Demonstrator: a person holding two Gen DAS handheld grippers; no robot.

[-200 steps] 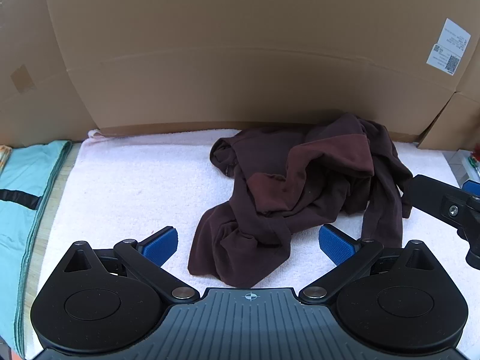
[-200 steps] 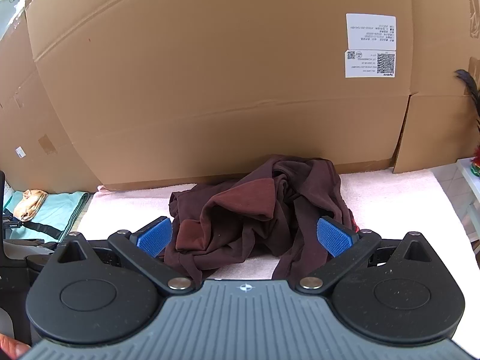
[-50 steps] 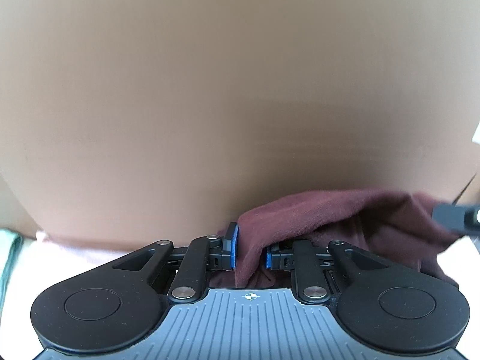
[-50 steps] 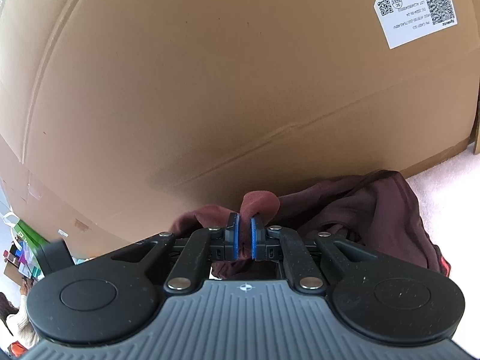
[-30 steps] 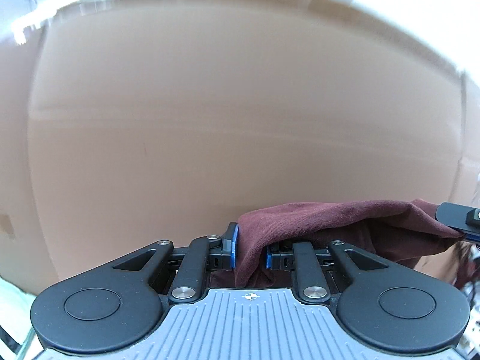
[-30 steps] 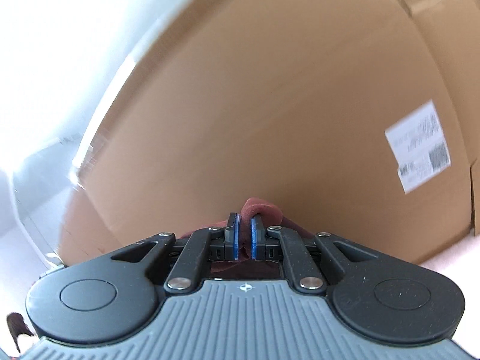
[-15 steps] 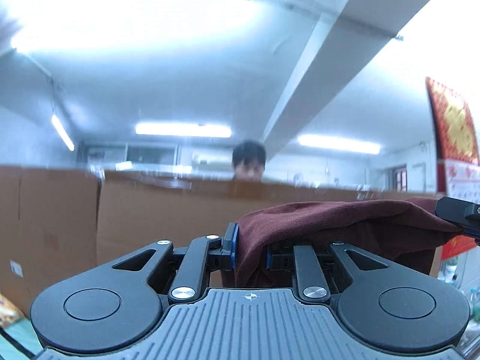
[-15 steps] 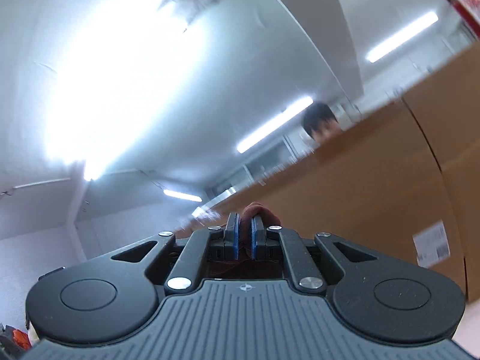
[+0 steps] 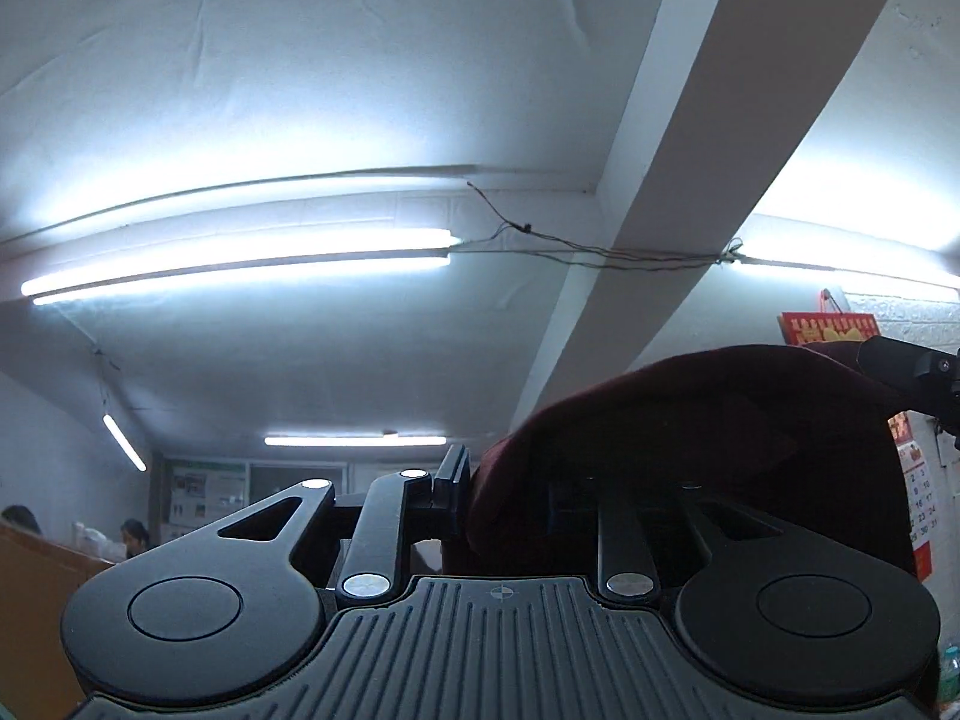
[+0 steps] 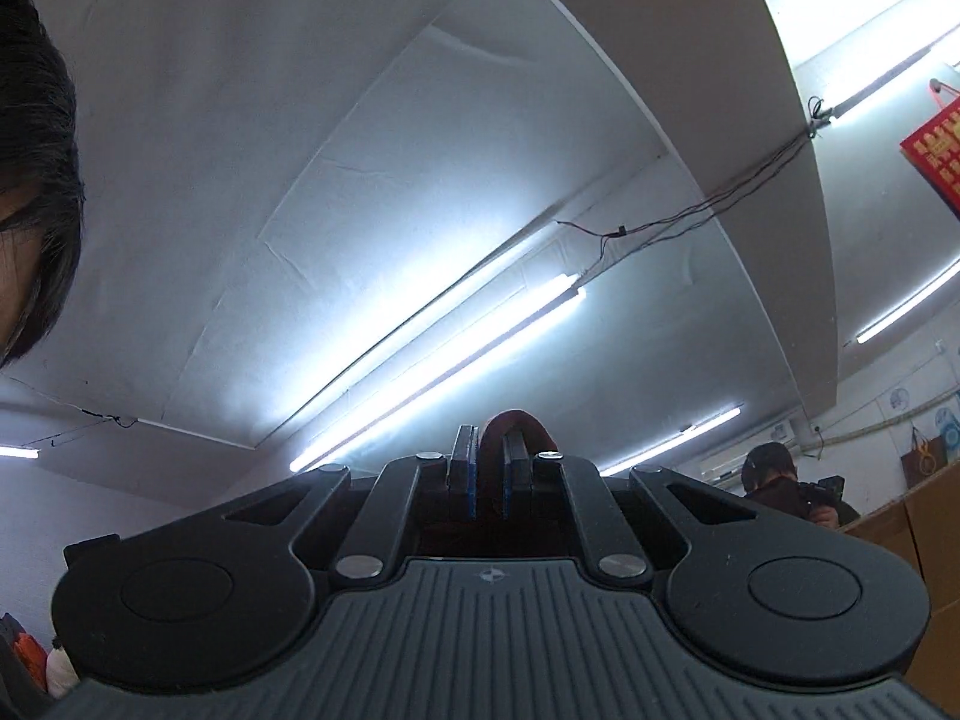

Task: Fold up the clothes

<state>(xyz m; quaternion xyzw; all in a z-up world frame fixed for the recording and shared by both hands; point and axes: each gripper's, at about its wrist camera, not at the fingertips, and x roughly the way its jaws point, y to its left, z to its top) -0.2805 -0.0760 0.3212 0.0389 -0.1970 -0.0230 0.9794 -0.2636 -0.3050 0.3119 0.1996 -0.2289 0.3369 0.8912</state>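
Both grippers are held high and tilted up at the ceiling, with the table out of sight. In the left wrist view my left gripper [image 9: 507, 495] has the maroon garment [image 9: 690, 420] between its jaws. The cloth fills the gap, touches the left pad and drapes over the right finger, hiding it. These jaws are opening. The garment stretches to the right toward a black part of the other gripper [image 9: 906, 369]. In the right wrist view my right gripper [image 10: 489, 480] is shut on a small fold of the maroon garment [image 10: 516, 423], which loops over its right fingertip.
The white ceiling with fluorescent tubes [image 9: 240, 267] and a wide beam [image 9: 720, 150] fills both views. The top of the cardboard wall [image 9: 36, 576] shows low left. A person's head [image 10: 30, 150] is close at the left edge. Another person [image 10: 774, 480] stands behind the cardboard.
Both grippers have risen and tipped upward with the garment, so the cardboard wall has dropped out of view and the ceiling fills it. The left jaws stand wider than before.
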